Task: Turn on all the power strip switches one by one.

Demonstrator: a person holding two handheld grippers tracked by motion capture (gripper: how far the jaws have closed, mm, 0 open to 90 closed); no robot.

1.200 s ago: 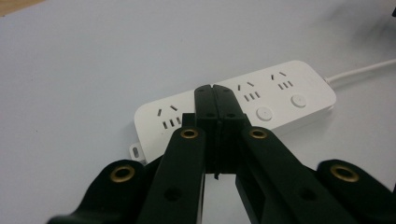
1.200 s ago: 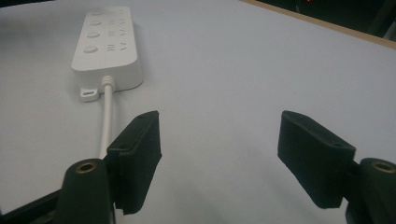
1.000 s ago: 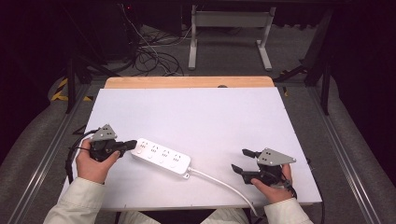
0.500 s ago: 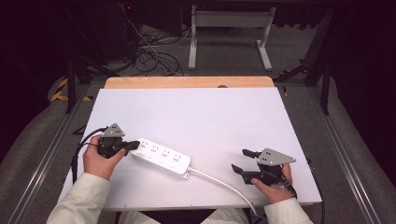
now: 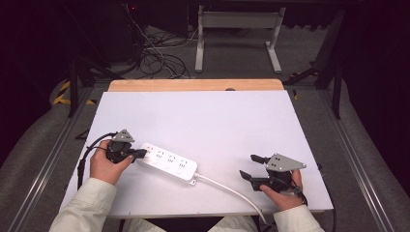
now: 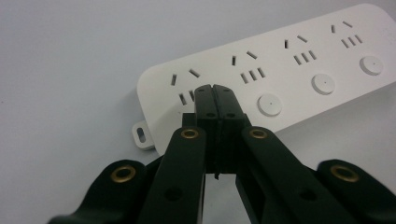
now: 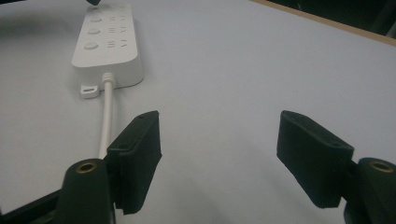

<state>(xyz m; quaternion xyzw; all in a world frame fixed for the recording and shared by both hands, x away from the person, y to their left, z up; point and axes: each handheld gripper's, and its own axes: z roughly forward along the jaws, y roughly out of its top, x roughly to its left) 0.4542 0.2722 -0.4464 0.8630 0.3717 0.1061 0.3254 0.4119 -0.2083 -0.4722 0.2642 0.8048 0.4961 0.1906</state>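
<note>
With its jaws clenched on nothing, the left gripper (image 5: pixel 140 153) tips onto the near-left end of the white power strip (image 5: pixel 168 162), probably light, rigid and slick; gripping across its narrow body seems safest. Rightward, the right gripper (image 5: pixel 251 166) rests released.

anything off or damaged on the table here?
Nothing damaged or spilled. The power strip lies flat but diagonal to the table edges, cord trailing off the near edge. The shut left gripper sits over its end socket; the right gripper is open, apart.
</note>
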